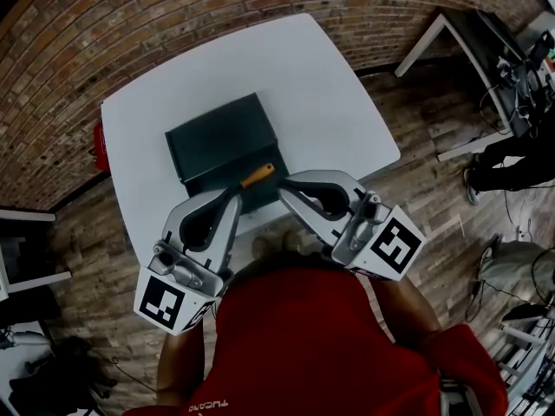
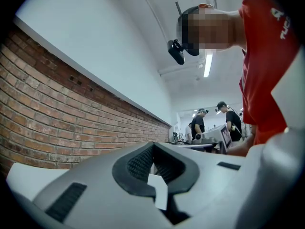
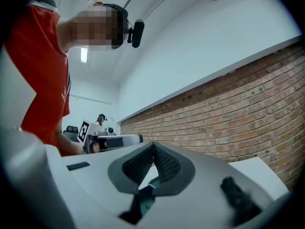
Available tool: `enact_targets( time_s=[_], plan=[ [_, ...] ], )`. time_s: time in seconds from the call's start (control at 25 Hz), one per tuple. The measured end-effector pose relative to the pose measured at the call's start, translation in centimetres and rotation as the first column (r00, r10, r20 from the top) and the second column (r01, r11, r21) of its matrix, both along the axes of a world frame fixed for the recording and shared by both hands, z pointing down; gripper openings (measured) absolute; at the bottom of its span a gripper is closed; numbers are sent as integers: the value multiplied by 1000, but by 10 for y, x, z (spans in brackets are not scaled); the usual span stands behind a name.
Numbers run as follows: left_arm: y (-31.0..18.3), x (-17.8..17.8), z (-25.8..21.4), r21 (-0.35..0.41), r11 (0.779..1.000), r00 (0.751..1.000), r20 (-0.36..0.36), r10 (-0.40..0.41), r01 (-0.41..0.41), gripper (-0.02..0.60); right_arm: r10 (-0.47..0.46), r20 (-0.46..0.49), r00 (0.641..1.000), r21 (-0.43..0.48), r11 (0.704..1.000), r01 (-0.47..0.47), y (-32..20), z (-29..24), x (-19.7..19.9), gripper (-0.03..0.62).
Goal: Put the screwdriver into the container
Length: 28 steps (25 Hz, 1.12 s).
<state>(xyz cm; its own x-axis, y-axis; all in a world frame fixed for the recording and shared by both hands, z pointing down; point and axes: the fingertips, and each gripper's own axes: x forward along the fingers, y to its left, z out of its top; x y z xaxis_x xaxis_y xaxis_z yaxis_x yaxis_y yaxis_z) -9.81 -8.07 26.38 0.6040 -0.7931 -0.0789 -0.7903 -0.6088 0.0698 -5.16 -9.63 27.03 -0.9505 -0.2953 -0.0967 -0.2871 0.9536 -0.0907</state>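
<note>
White tabletop [image 1: 334,102], dark container [image 1: 221,141], orange-handled screwdriver [image 1: 257,177] at its near edge, your left tongs [image 1: 231,199] and right tongs [image 1: 288,191] pressed together, empty.

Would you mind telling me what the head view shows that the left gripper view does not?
Only the head view shows the dark container, the orange-handled screwdriver at its near edge, and the wooden floor. Only the left gripper view shows the camera on the person's head and a ceiling light. Both show the left tongs, closed, the brick wall and the red shirt.
</note>
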Motion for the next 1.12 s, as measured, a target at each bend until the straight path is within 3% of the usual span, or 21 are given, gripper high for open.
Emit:
enact_targets(
  time_s=[1.12],
  plan=[
    [-2,-1,0,0,1000,1000,13,0,0,14,-10,2,1000,10,1000,10,3,1,-5,31]
  ],
)
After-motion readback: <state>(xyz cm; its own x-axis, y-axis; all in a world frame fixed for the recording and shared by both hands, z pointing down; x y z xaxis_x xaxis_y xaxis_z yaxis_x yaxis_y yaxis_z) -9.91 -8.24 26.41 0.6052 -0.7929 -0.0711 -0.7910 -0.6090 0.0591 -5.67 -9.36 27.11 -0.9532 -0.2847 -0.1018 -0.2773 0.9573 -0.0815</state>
